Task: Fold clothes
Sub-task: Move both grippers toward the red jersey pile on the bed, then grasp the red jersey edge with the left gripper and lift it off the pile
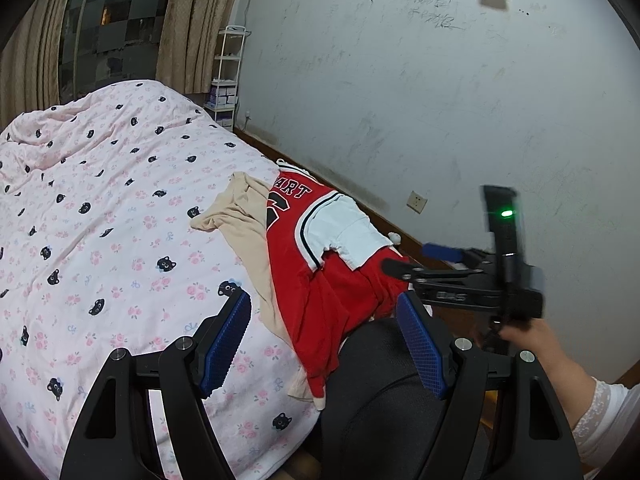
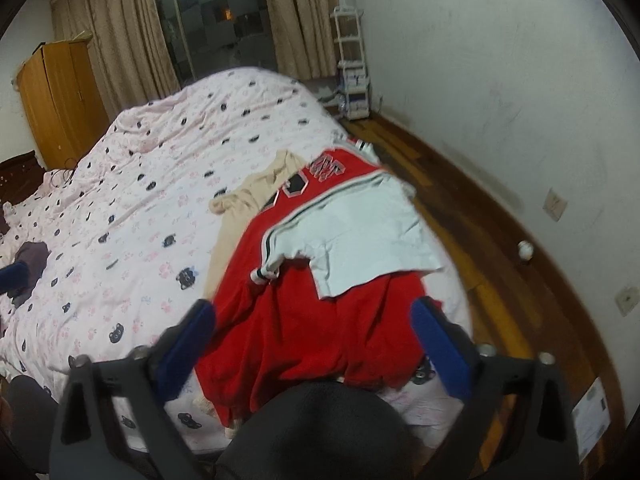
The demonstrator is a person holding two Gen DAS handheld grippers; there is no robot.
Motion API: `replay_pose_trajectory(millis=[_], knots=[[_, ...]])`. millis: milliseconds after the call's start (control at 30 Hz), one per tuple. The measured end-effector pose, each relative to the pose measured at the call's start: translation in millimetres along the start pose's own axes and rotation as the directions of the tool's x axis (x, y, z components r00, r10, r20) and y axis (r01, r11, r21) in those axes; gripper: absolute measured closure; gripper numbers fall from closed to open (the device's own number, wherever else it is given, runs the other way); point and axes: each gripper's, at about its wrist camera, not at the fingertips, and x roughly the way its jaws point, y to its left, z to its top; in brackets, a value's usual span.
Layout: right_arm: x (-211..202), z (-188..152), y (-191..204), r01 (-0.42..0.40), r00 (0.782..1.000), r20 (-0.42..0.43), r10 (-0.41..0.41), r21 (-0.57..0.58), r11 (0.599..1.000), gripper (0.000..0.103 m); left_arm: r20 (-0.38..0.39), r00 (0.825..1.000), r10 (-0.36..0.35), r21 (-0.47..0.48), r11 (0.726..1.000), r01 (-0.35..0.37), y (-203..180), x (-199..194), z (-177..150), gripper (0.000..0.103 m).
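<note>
A red jersey with white sleeves (image 1: 304,256) lies on the near right part of the bed, on top of a beige garment (image 1: 240,220). Both also show in the right wrist view: the jersey (image 2: 304,320) and the beige garment (image 2: 248,196). My left gripper (image 1: 324,344) is open and empty, hovering above the jersey's near edge. My right gripper (image 2: 316,344) is open and empty, above the jersey's lower half. The right gripper also shows in the left wrist view (image 1: 416,260), held by a hand to the right of the jersey.
The bed has a pink cover with cat faces (image 1: 100,220). A dark rounded object (image 1: 380,392) sits at the bed's near edge, also seen below my right gripper (image 2: 316,432). A white wall (image 1: 440,100), a white shelf (image 1: 228,76), wooden floor (image 2: 460,208) and a wardrobe (image 2: 60,92) surround the bed. Dark clothing (image 2: 32,264) lies at left.
</note>
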Motion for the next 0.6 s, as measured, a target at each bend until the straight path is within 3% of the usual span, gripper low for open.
replay_pose_trajectory(millis=[67, 233, 467, 600], knots=[[19, -2, 2, -0.005, 0.999, -0.042, 0.004, -0.021, 1.000, 0.034, -0.005, 1.000, 0.007, 0.005, 1.000, -0.007, 0, 5, 1, 0.032], [53, -5, 5, 0.024, 0.997, -0.072, -0.027, -0.041, 0.999, 0.035, -0.020, 1.000, 0.004, 0.048, 0.999, -0.003, 0, 31, 8, 0.032], [60, -6, -8, 0.036, 0.996, -0.079, -0.036, -0.011, 0.999, 0.035, -0.100, 0.994, -0.032, 0.108, 0.993, 0.043, -2, 111, 11, 0.032], [59, -6, -20, 0.036, 0.996, -0.085, -0.036, 0.009, 0.999, 0.035, -0.151, 0.985, -0.079, 0.097, 0.991, 0.095, -2, 148, 8, 0.032]])
